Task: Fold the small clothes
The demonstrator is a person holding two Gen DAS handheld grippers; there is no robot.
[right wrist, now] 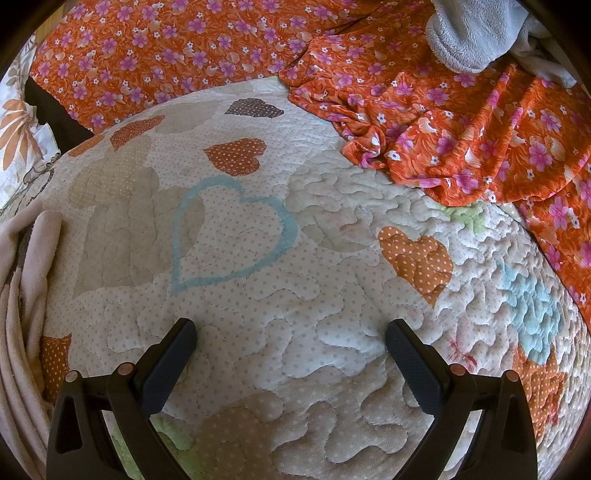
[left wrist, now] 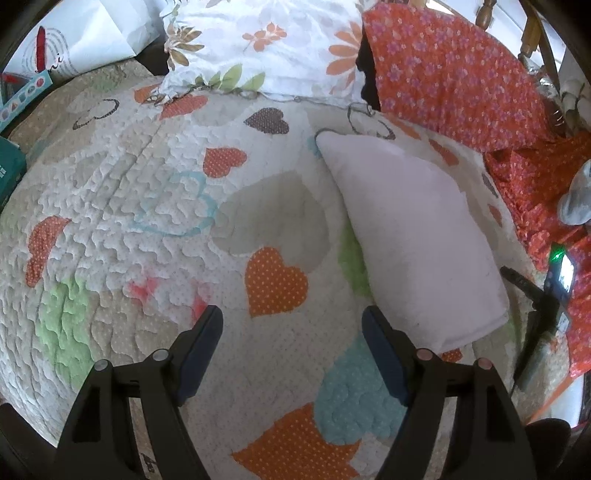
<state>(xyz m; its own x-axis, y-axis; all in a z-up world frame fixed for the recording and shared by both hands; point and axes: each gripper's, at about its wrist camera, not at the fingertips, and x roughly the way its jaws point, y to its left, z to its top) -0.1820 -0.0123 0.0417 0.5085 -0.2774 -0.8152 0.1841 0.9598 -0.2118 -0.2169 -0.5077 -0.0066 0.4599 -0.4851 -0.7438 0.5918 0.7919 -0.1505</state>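
Clothes: one pale pink piece (left wrist: 417, 236) lies folded into a neat rectangle on the quilted bed (left wrist: 147, 177), just right of the left claw (left wrist: 291, 325); its layered edge shows at the far left of the right wrist view (right wrist: 22, 295). Judged done. Left claw released, jaws wide, holding nothing, over bare quilt. Right claw (right wrist: 290, 332) likewise released and empty, over the quilt. Remaining work, as far as visible: an orange flowered cloth (right wrist: 461, 147) lies crumpled on the bed ahead of the right claw, and a grey fleecy item (right wrist: 469, 33) sits bunched beyond it. Whether either counts as small clothes cannot be told.
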